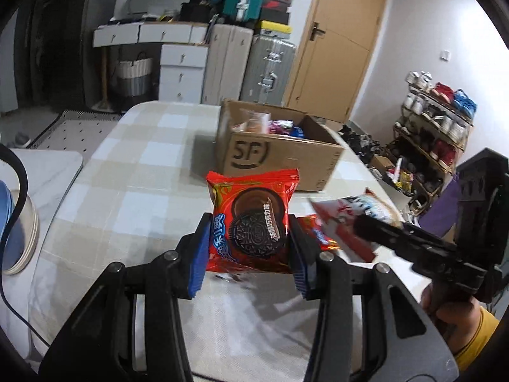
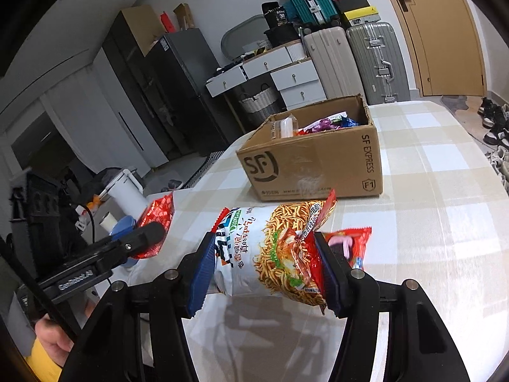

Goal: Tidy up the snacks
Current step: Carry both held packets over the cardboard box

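Checked beige-and-white cloth covers the table (image 1: 133, 172), and most of it lies bare at centre left of the left-wrist frame; its rounded edge curves off toward the upper left, and a stack of plates (image 1: 22, 238) sits off that edge at far left. Up at frame centre the cardboard box (image 1: 280, 159) stands open-topped, wrappers showing inside, its printed side facing the cameras, clear cloth on every side of it. Left gripper (image 1: 249, 238) has its blue pads pinching the red cookie packet (image 1: 251, 222) by both side edges; the packet stands face-on, long axis running up the frame, top seam just below the box. Over on the right-wrist view, the right gripper (image 2: 264, 264) is clamped on the noodle snack bag (image 2: 273, 248); that bag lies crosswise, long axis running left to right and rising toward the upper right, off the cloth. Beneath it, at right of centre, another red packet (image 2: 356, 242) rests flat on the table.
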The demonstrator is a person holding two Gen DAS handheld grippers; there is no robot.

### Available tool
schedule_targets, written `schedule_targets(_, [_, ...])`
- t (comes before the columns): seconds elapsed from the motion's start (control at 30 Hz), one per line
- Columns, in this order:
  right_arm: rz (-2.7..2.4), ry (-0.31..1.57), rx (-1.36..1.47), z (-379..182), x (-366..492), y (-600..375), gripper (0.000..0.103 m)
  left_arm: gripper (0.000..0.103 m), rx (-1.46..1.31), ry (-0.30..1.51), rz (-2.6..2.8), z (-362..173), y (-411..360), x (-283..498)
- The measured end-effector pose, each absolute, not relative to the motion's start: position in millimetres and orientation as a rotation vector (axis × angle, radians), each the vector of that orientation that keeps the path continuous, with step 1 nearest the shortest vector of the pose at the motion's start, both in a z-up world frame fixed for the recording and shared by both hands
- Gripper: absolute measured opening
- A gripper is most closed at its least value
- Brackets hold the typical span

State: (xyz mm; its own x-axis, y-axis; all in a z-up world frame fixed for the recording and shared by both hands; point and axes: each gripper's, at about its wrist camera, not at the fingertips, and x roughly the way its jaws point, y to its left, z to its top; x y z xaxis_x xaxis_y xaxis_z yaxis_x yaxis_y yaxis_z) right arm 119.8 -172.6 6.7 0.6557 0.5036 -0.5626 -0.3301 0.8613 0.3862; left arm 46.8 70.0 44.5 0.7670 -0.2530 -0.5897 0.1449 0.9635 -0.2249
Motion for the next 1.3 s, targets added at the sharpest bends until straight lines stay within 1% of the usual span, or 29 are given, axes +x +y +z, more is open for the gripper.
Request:
schedule_targets(0.3, [0.473,0.687,0.283,11.2,99.7,-180.3,0.059,0.041,-0.212,0.639,-0.209,59.5,64.7,15.5])
schedule_targets(0.47, [0.506,0.638,0.309,22.9,95.6,-185.2,0.059,0.041,-0.25,0.613,-0.241,78.5,65.2,9.7])
schedule_targets(0.67, [0.507,0.596,0.332,43.0,102.0,-195.2,0.059,0.041,-0.226,0.574,-0.254,107.6,59.5,17.8])
schedule_targets(0.97, [0.493,0.503,0.301,79.2,144.4,-209.2,0.059,0.041,-0.215,0.555,-0.288,146.7,50.3,72.2])
schedule_targets(1.13, [0.468,0.503,0.29,82.2,180.5,-212.4,0.059,0.041,-0.214,0.589,-0.294,151.0,44.4,116.8])
schedule_targets(1.3, [0.431,0.526,0.274,80.3,222.4,-212.0,0.059,0.041,-0.229,0.62,-0.294,150.2,37.2,178.3])
